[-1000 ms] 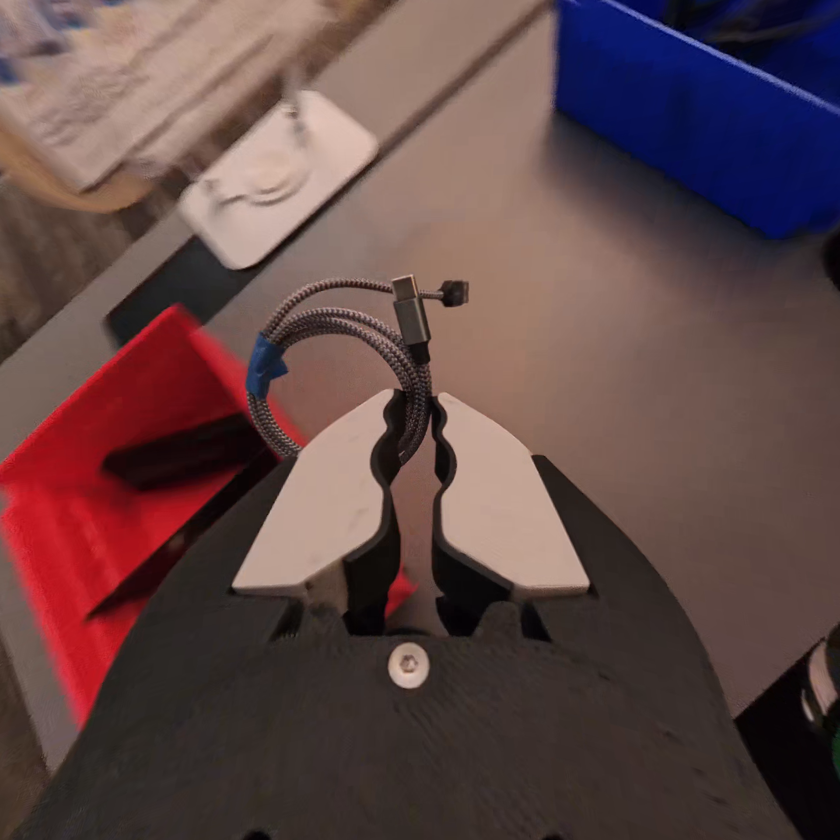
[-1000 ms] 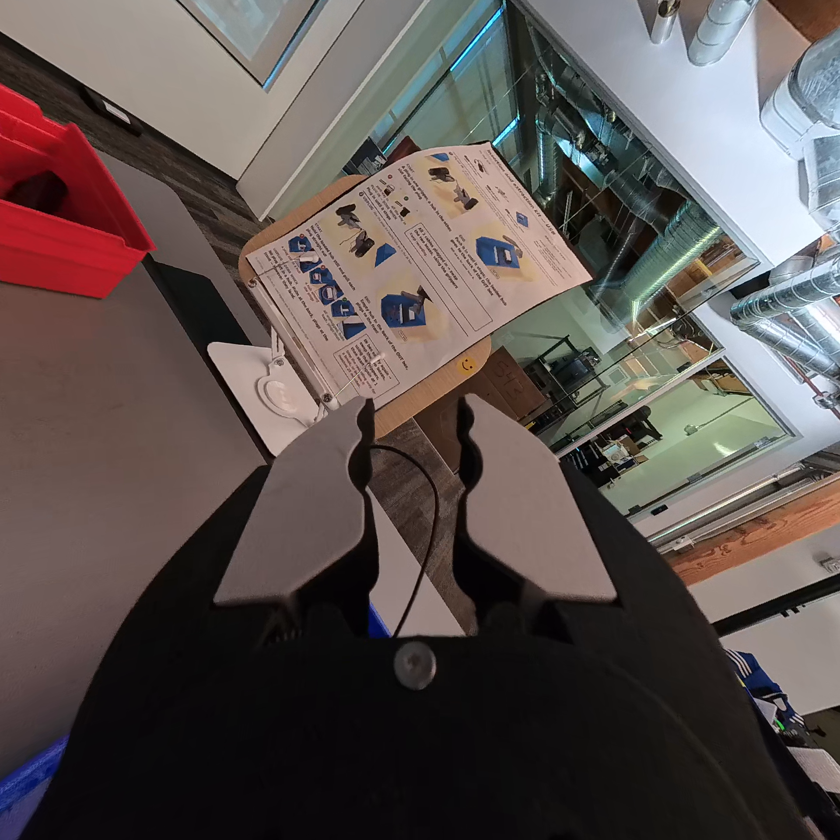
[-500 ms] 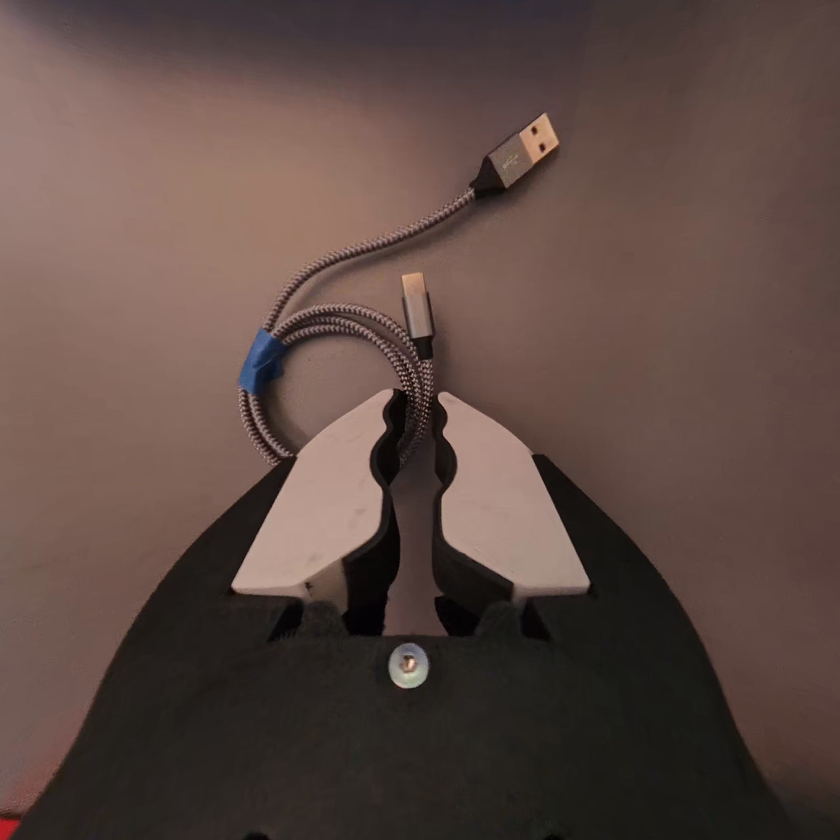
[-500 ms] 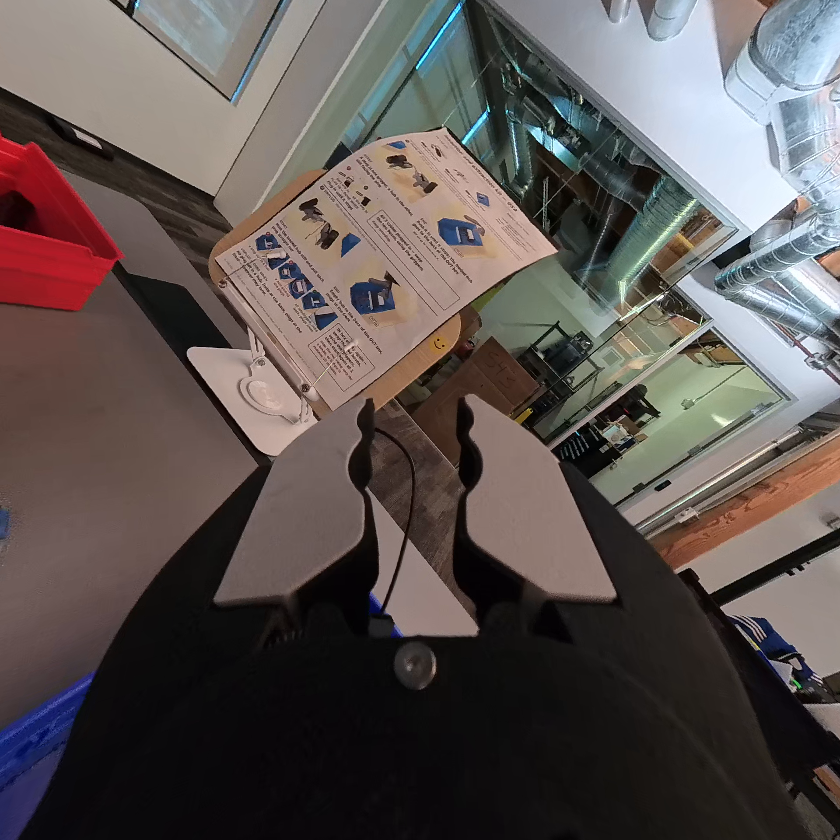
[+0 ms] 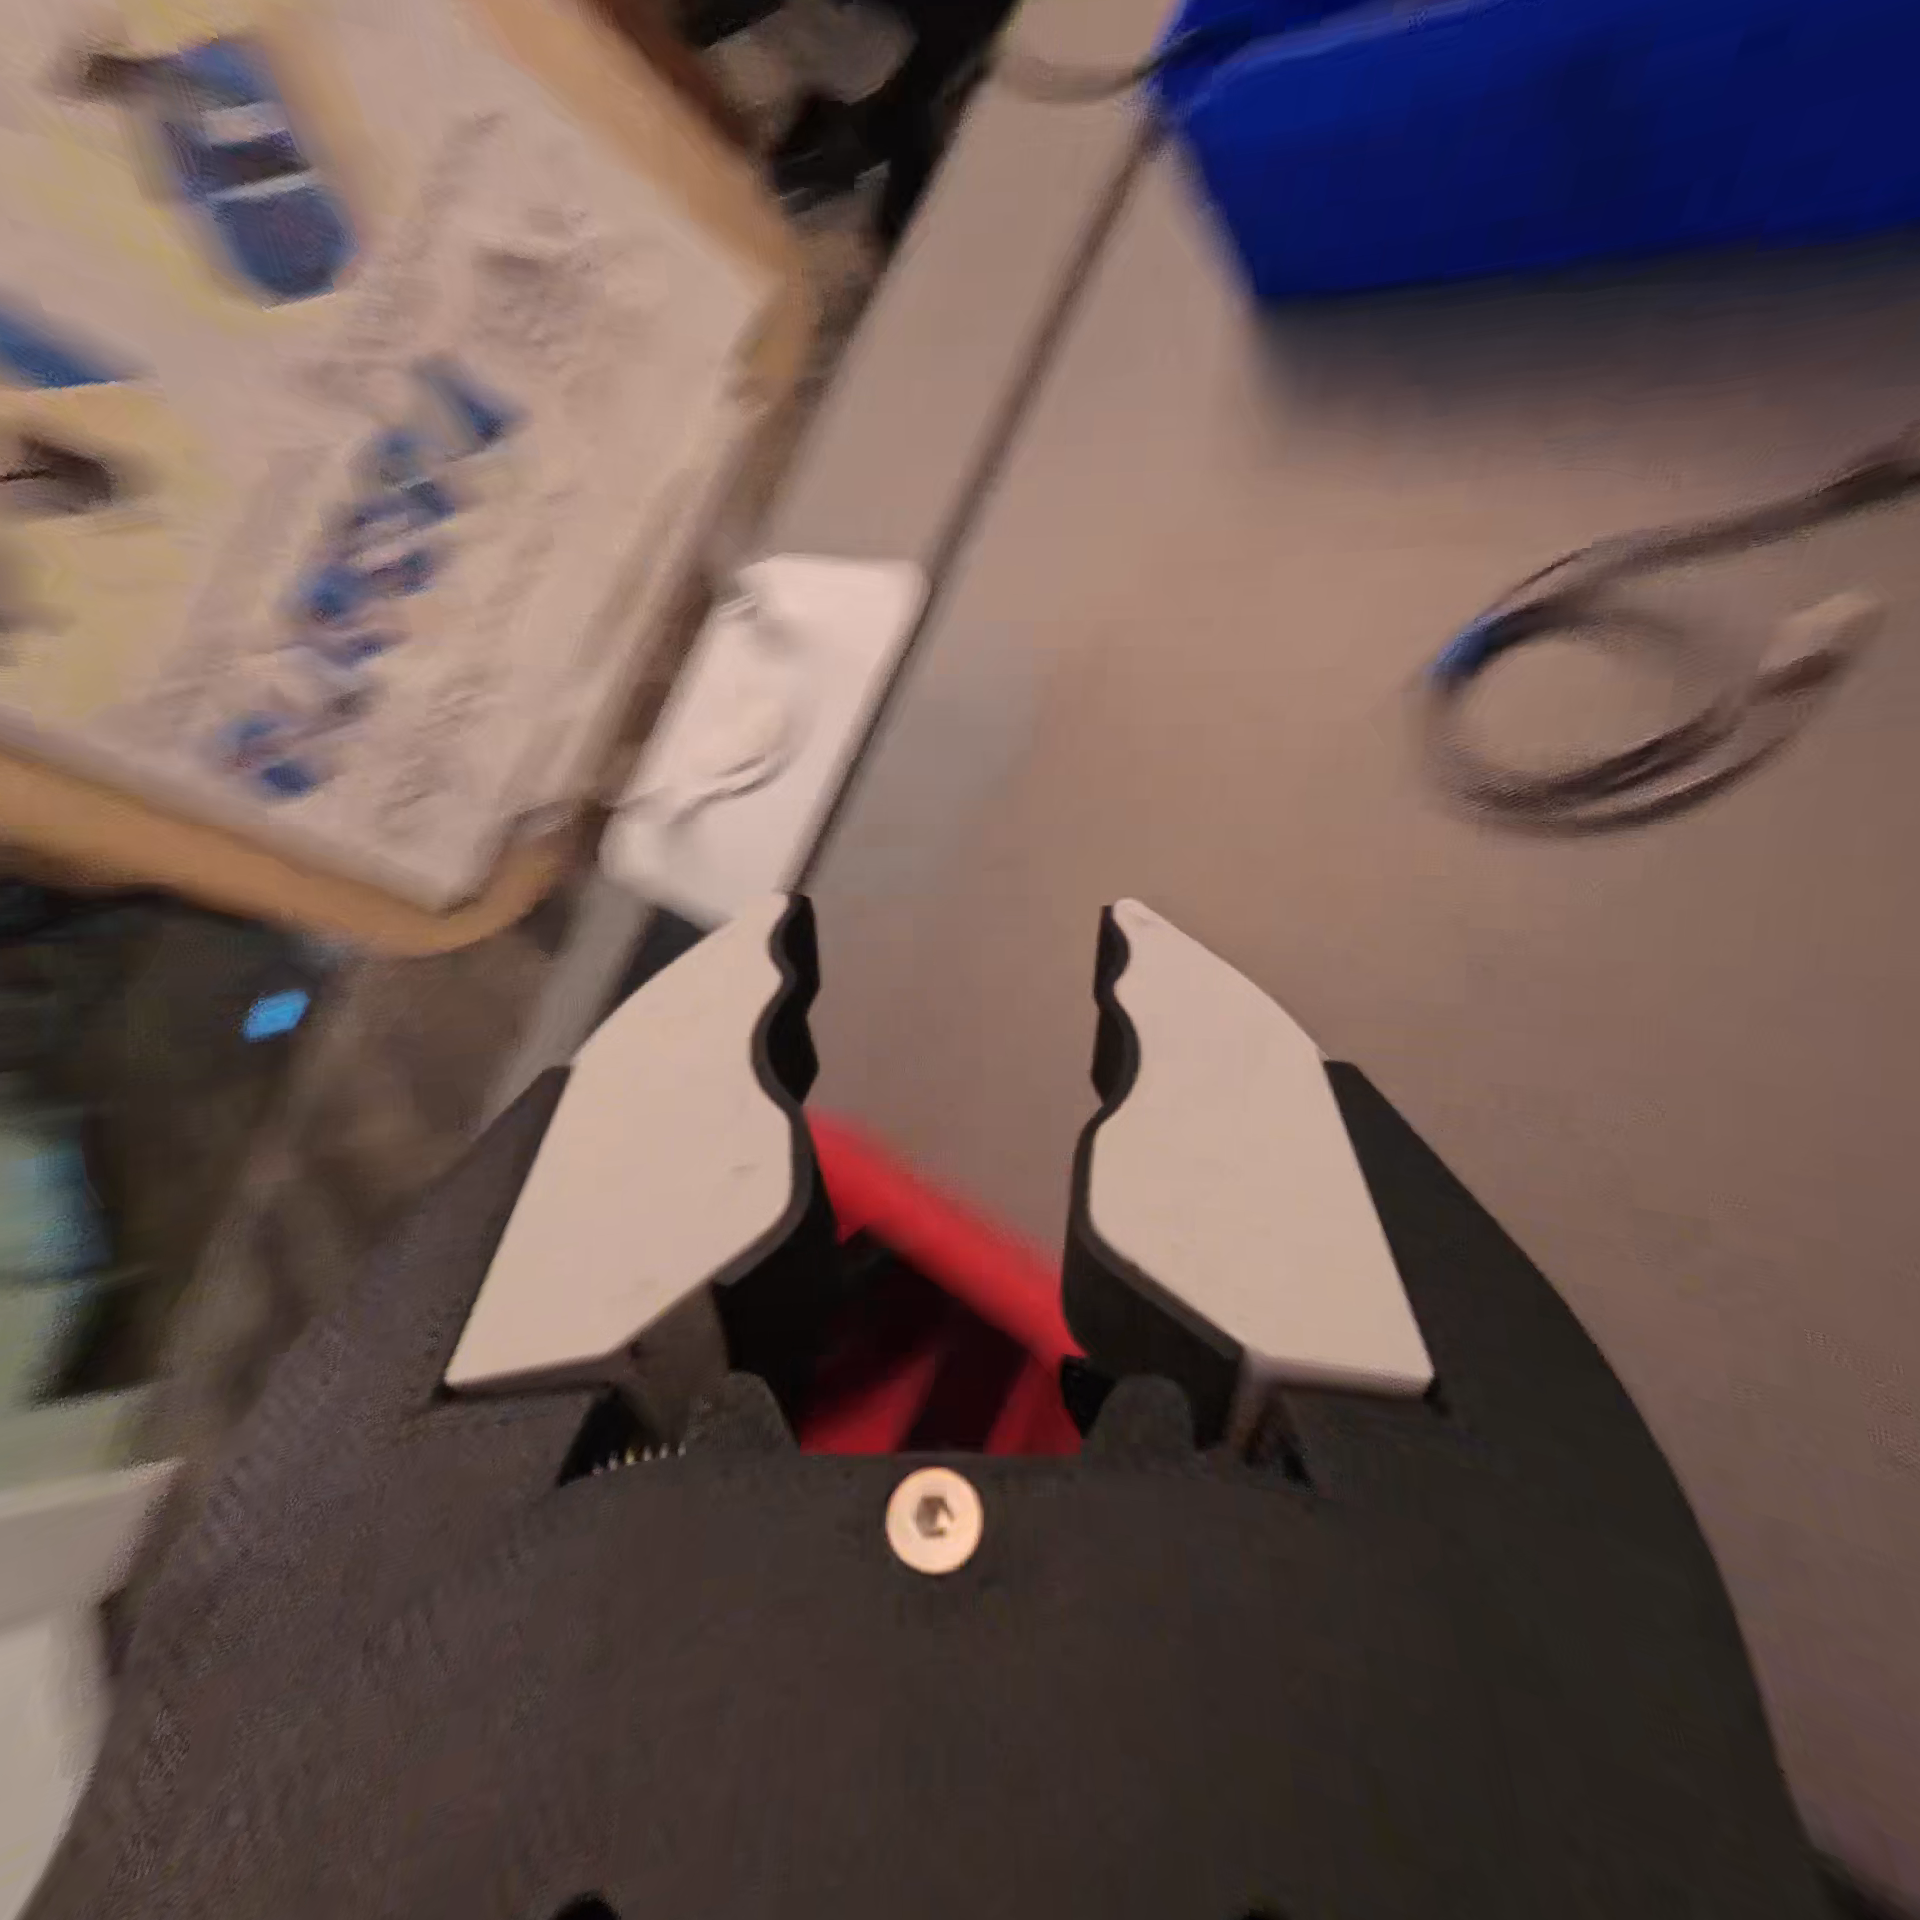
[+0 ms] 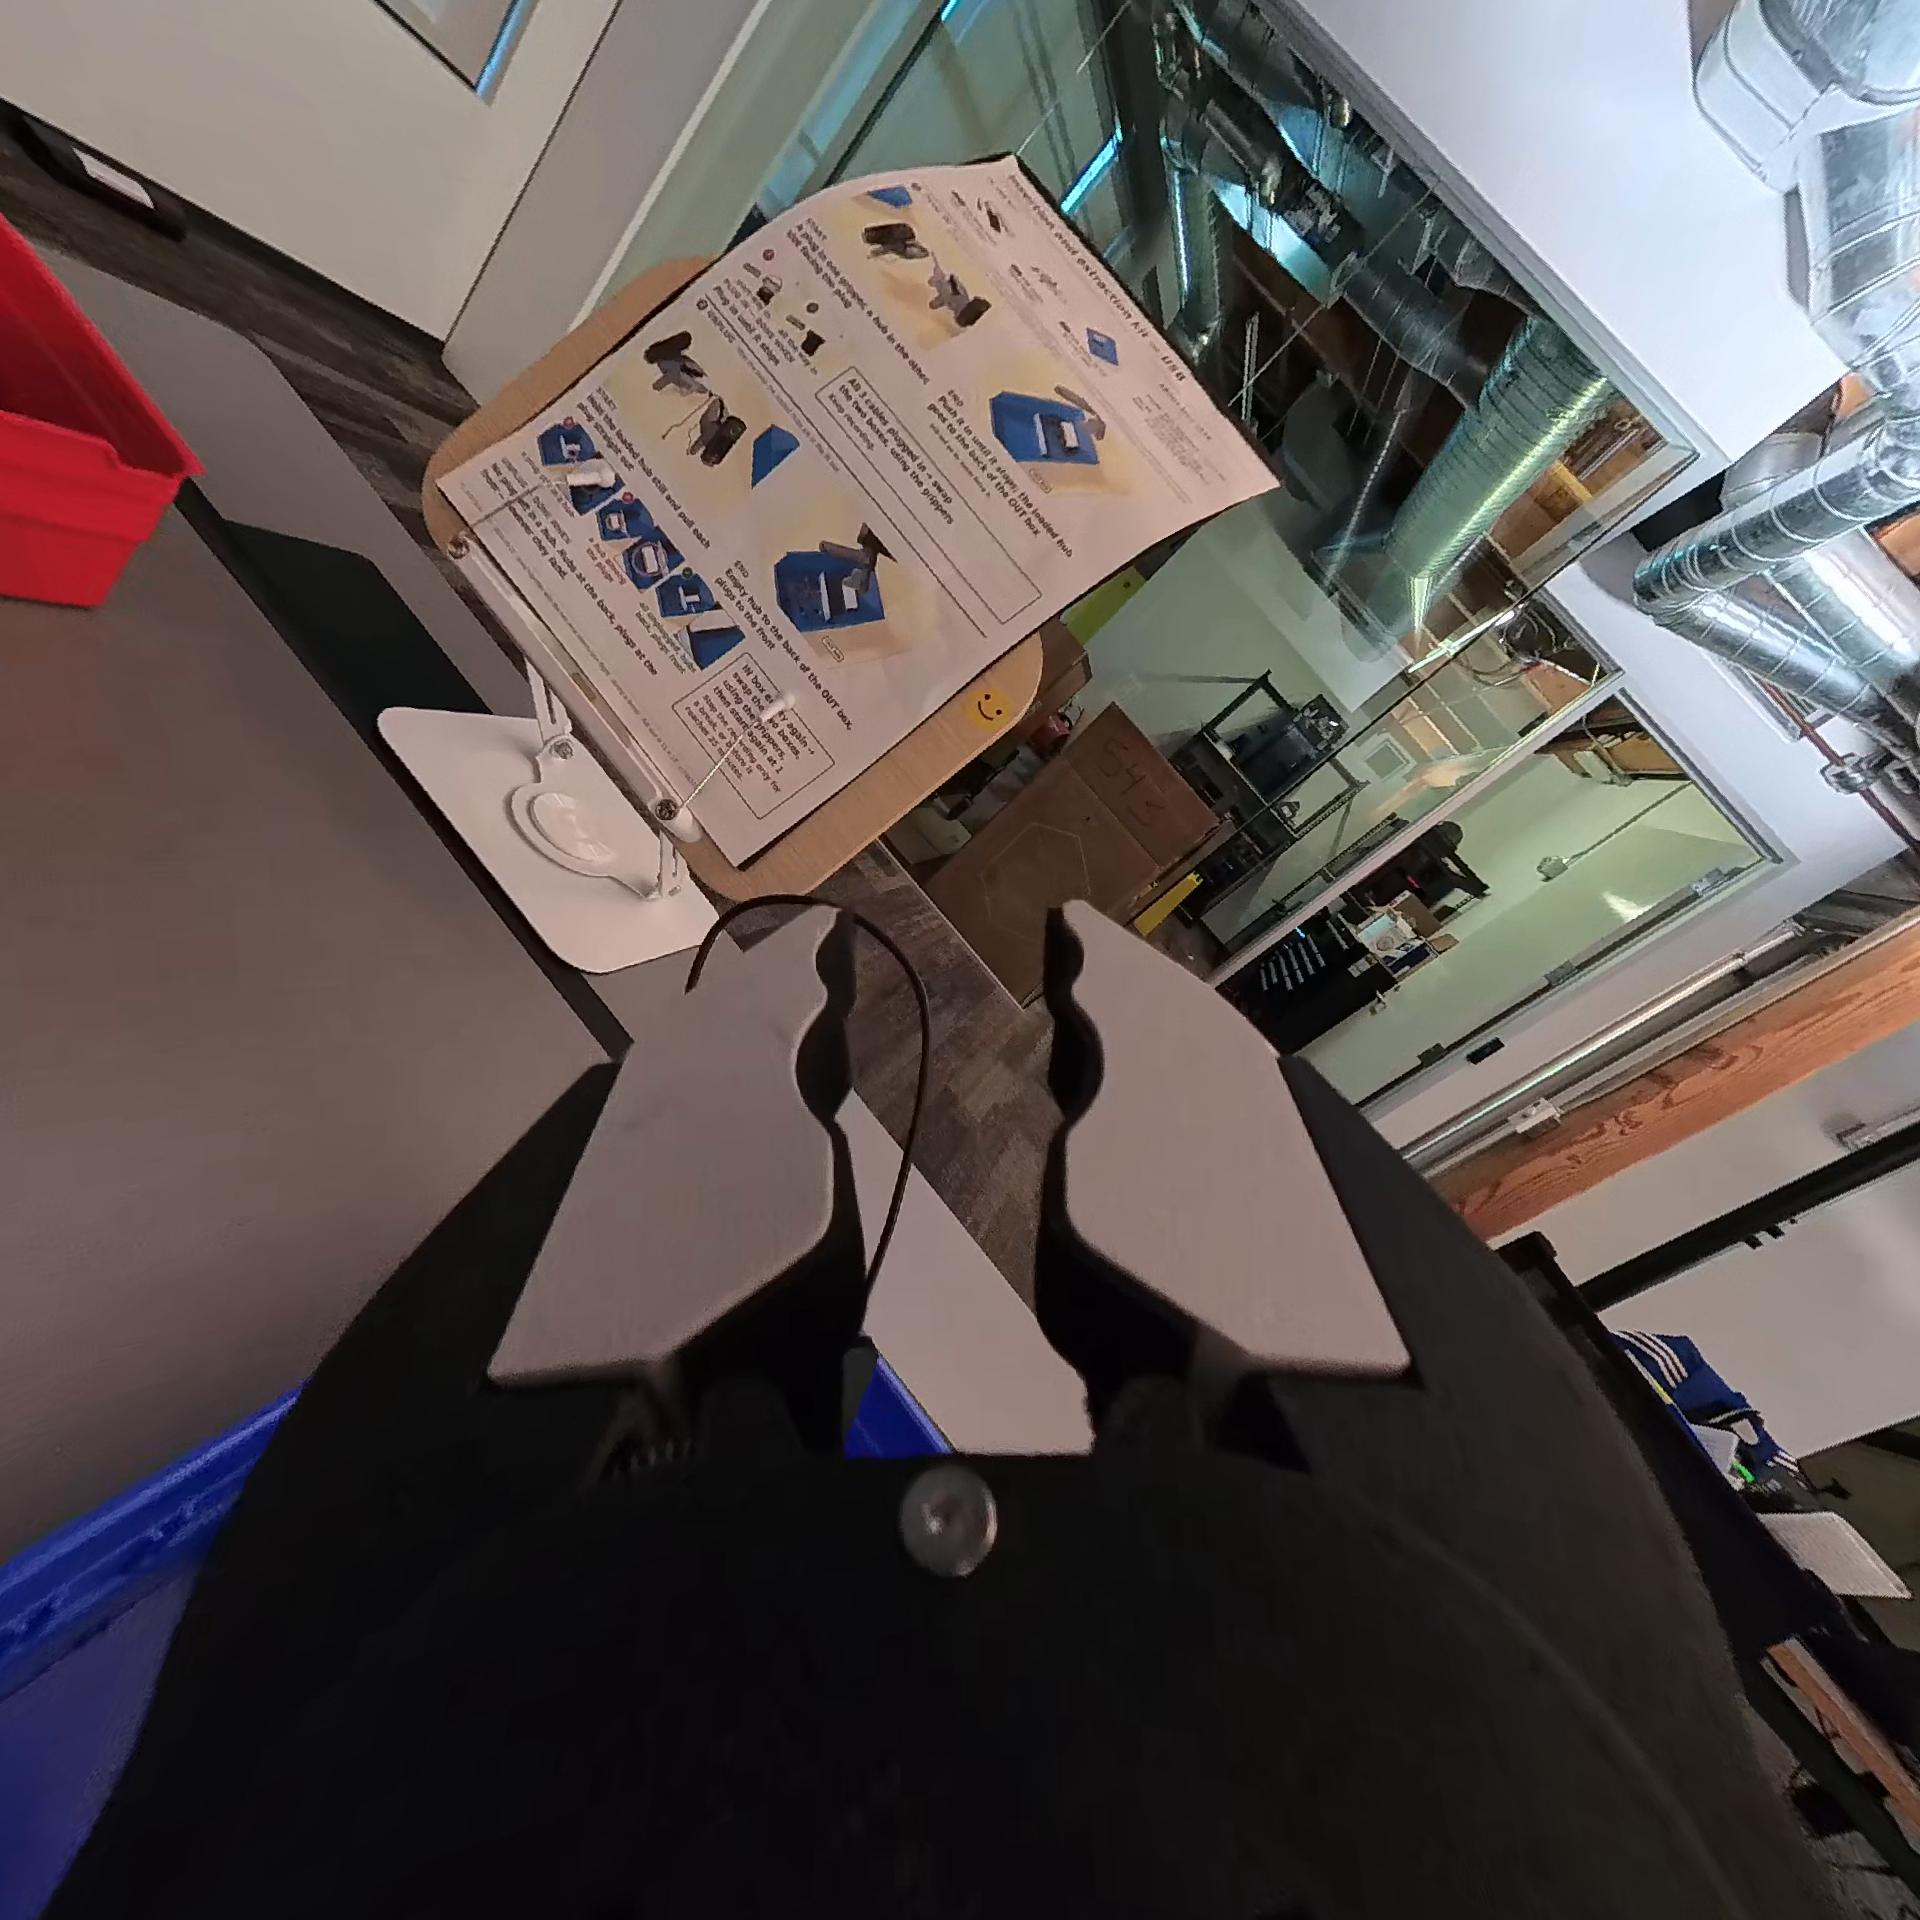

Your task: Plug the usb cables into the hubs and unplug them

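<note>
The left gripper [image 5: 954, 914] stands wide open with nothing between its fingers; a strip of red bin [image 5: 940, 1226] shows through the gap below them. The right gripper [image 6: 948, 920] is also parted and holds nothing, though a thin black wire [image 6: 914, 1049] arcs up through the gap from behind its left finger, and whether it touches the finger cannot be told.

Both pairs of fingers are flat pale grey plates with wavy black inner edges, set in a rough black body with a single metal screw at the centre.

The usb cable [image 5: 1621, 717], a braided grey loop bound with a bit of blue tape, lies free on the table [image 5: 1299, 499], well to the right of the left gripper and badly blurred. A blue bin [image 5: 1558, 135] sits at the table's far edge in the left wrist view.

The table is matte dark grey and smooth. In the right wrist view a white stand [image 6: 540, 810] at the table's edge props a wooden board carrying a printed sheet [image 6: 831, 499] with blue pictures. A red bin [image 6: 62, 468] sits at far left and a blue bin [image 6: 114, 1538] at lower left. Beyond are glass walls, silver ducts overhead and a wooden beam.
</note>
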